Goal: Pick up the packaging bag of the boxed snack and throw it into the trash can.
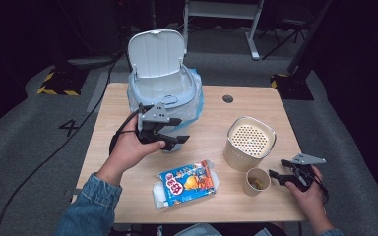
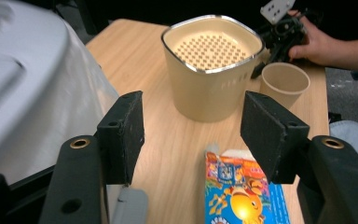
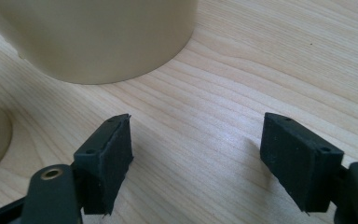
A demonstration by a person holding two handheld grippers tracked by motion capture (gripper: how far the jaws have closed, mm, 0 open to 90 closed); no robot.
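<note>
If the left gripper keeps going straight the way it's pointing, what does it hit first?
Probably the beige canister: it stands straight ahead of the open left gripper, with bare table between. The snack packet lies lower, so it may pass over it.

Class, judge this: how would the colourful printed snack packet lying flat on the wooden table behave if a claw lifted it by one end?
The colourful printed snack packet would probably sag: it looks like thin film. It seems light for its size. Its glossy surface may slip between pads.

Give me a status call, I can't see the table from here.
Left gripper jaws open, nothing between them, above snack packet. Right gripper jaws open, empty, beside paper cup. Bin lid up; path clear.
</note>
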